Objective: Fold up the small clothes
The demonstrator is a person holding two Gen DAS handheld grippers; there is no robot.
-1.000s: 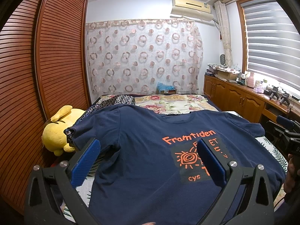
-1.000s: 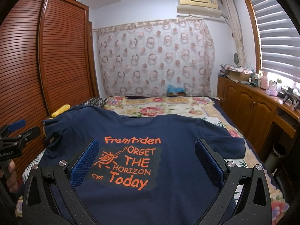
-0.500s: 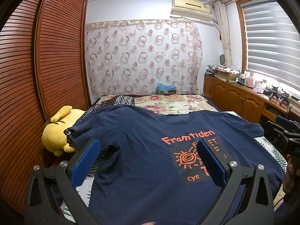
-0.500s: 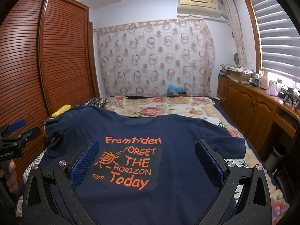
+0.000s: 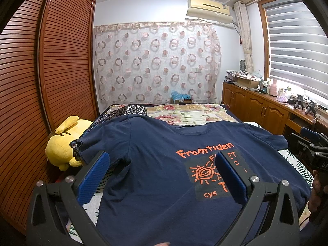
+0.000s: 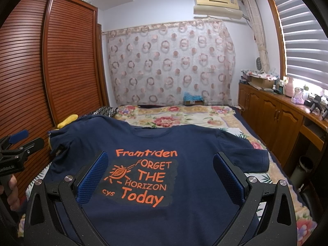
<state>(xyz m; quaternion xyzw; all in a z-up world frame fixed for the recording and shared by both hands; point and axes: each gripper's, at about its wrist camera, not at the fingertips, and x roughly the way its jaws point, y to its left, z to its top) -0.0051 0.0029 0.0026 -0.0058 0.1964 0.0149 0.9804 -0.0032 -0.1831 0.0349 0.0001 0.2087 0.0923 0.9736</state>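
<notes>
Tee flat, unfolded on bed; left gripper, right gripper spread, empty above tee. All folds remain.

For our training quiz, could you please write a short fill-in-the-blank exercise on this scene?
1. The T-shirt lies spread on the ____.
2. Its lettering is ____ in colour.
3. Both the left gripper and the right gripper are ____.
4. The plush toy is ____.

Missing words: bed; orange; open; yellow
</notes>
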